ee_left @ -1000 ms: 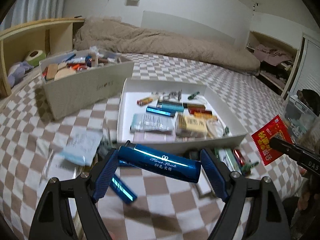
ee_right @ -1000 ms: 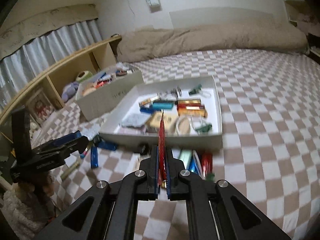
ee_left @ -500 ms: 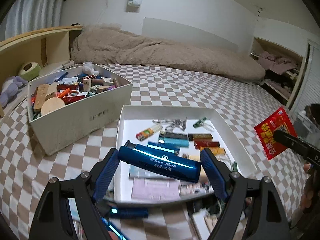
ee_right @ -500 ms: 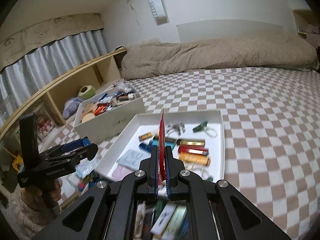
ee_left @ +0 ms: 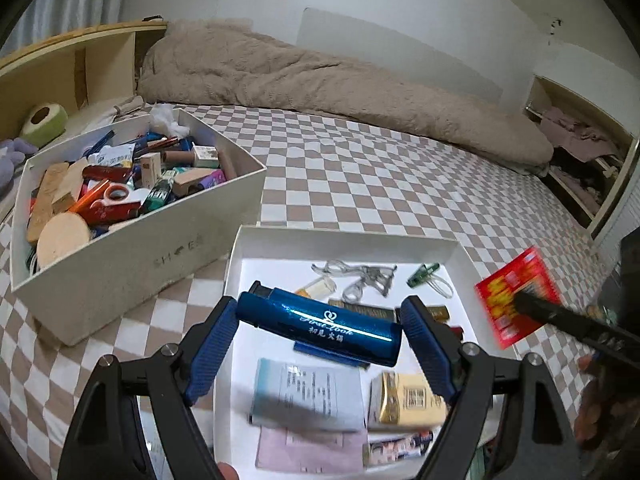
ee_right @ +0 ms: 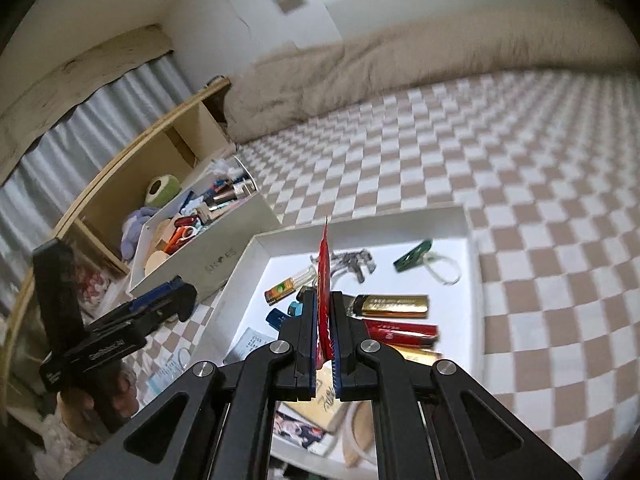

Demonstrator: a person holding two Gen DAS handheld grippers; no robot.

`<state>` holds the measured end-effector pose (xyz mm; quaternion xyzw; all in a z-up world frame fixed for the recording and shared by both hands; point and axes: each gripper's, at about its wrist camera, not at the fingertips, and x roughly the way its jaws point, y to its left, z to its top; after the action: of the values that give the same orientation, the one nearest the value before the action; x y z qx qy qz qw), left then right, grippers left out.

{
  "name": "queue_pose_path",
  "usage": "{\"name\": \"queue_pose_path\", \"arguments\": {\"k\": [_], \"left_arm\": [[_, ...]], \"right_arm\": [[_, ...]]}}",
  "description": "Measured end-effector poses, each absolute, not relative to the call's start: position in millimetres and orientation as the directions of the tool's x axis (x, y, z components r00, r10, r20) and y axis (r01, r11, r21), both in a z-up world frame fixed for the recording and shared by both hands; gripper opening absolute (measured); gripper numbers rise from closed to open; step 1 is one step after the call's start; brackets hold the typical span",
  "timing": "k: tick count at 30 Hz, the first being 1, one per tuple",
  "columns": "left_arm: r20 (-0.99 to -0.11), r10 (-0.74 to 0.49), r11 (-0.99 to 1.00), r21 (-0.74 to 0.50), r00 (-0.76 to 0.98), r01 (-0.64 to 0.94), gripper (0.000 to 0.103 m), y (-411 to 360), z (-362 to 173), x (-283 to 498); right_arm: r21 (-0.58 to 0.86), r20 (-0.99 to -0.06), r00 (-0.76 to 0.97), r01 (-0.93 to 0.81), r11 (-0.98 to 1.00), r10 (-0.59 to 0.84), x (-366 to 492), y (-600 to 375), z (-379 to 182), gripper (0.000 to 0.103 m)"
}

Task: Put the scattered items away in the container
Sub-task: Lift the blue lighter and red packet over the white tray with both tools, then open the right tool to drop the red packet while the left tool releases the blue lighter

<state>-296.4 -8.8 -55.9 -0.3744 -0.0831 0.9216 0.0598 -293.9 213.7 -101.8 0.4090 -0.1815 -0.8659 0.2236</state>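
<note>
The container, your shallow white tray (ee_left: 456, 245), lies on the checked bed (ee_left: 380, 176) just beside the deeper white box (ee_left: 132, 256), which is already crammed with odds and ends. Inside the tray you have laid lighters, a paper leaflet (ee_left: 308, 394), a yellow pack (ee_left: 408, 402), a green clip (ee_right: 414, 256) and metal clippers flat and side by side, presumably so each stays visible and nothing stacks.

Your left tongs (ee_left: 318, 322) are clenched across the ends of the blue lighter (ee_left: 320, 324), holding it crosswise and level above the tray's middle; gripped by its ends that way, it should drop flat among the other lighters when you let go. Your right tongs (ee_right: 325, 332) are pinched tight on the red packet (ee_right: 324, 276), which stands edge-up between the pads over the tray's near half. Holding the thin packet by its lower edge keeps it from folding, but it may flutter on release.

Judging by this, both pieces are poised over the tray and not yet set down.
</note>
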Motion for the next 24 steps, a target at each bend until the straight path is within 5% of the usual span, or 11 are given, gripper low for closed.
{"name": "queue_pose_path", "arguments": {"k": [8, 20, 21, 24], "left_arm": [[-0.711, 0.207, -0.967, -0.253, -0.672, -0.031, 0.083, -3, -66, -340], [-0.784, 0.135, -0.959, -0.258, -0.605, 0.12, 0.083, -1, -110, -392], [-0.789, 0.125, -0.96, -0.249, -0.602, 0.126, 0.083, 0, -112, -394], [-0.798, 0.072, -0.971, -0.193, -0.598, 0.141, 0.083, 4, -117, -398]], "right_arm": [[0.57, -0.665, -0.474, 0.178, -0.802, -0.577, -335, 200, -136, 0.006], [0.448, -0.781, -0.434, 0.11, -0.887, -0.449, -359, 205, -167, 0.007], [0.442, -0.784, -0.434, 0.113, -0.89, -0.444, -358, 205, -167, 0.012], [0.453, -0.773, -0.432, 0.137, -0.881, -0.464, -356, 206, -167, 0.064]]}}
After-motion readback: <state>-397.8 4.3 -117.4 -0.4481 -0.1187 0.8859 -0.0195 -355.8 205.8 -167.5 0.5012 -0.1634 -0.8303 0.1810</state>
